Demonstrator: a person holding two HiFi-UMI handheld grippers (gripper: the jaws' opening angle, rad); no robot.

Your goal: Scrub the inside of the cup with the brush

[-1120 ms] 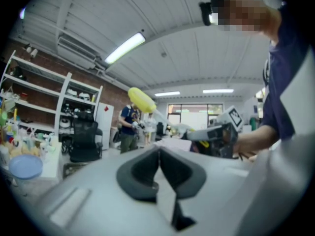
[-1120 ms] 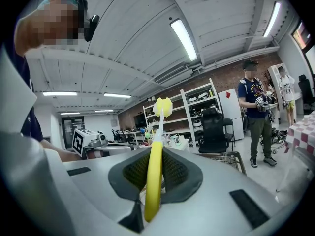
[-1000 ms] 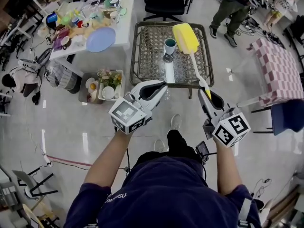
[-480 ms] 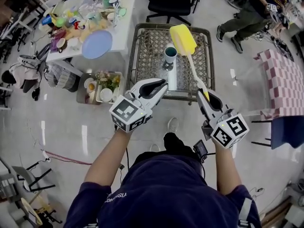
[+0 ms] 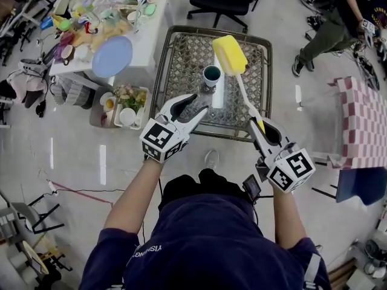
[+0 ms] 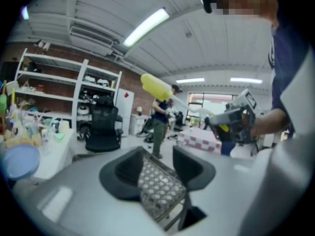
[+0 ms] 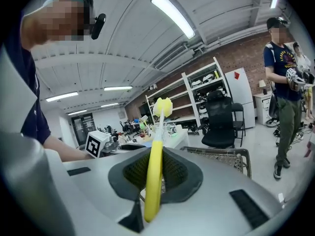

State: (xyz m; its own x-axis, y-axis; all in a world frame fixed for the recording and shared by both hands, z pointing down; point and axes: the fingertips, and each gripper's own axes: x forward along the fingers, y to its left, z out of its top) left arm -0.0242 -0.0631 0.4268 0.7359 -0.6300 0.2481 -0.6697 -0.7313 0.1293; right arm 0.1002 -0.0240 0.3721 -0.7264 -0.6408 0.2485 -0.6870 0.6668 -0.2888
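Yellow is the soft head of the brush (image 5: 228, 54). It seems to hang in the air just beside the cup (image 5: 211, 75). The cup stands upright near the middle of the wire counter (image 5: 181, 65), with its mouth facing up. Nothing is touching it.

The right hand-held gripper (image 5: 261, 125) pinches the yellow end of the brush's long handle tight. The left hand-held gripper (image 5: 196, 103) is over the front edge of the counter, apart from the cup. Its jaws are opening, and nothing is between them.

I think the step now is to get hold of the cup so it can't slide. To do it well, the left one should open wide, go around the cup's side low down, and squeeze gently. The cup looks small and light, so a bump could knock it over.

Then the brush should come down straight into the mouth. The head looks wide next to the cup, so it may need to go in narrow end first, slowly. The handle is long and held at its far end, so the head may wobble. Small moves will help.
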